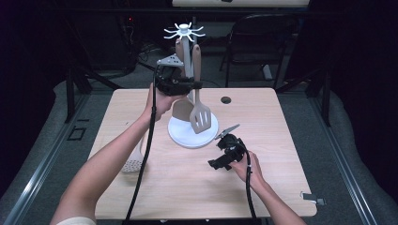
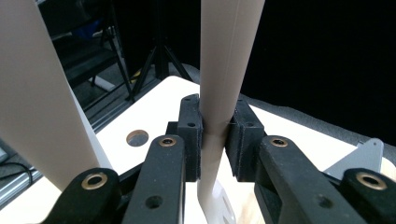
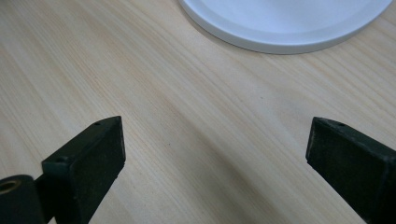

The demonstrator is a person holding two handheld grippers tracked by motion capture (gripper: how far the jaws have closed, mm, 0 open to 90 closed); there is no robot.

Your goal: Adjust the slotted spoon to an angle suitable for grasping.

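Observation:
A white utensil rack [image 1: 184,32] with a hook crown stands on a round white base [image 1: 180,133] at the table's middle. My left gripper [image 1: 196,85] is raised beside its pole, shut on the beige handle of a slotted spatula [image 1: 200,117] whose blade hangs just over the base. In the left gripper view both pads clamp that handle [image 2: 229,60] at my left gripper [image 2: 215,140]. A second beige utensil [image 1: 180,108] hangs next to it. My right gripper [image 1: 219,152] rests low on the table, right of the base, open and holding nothing [image 3: 215,154].
A beige slotted spoon [image 1: 133,164] lies on the wooden table [image 1: 187,187] near its left edge, under the left forearm. A cable hole [image 1: 225,100] sits behind the base. The base's rim [image 3: 280,44] lies just ahead of the right jaws. A chair [image 1: 263,37] stands beyond the table.

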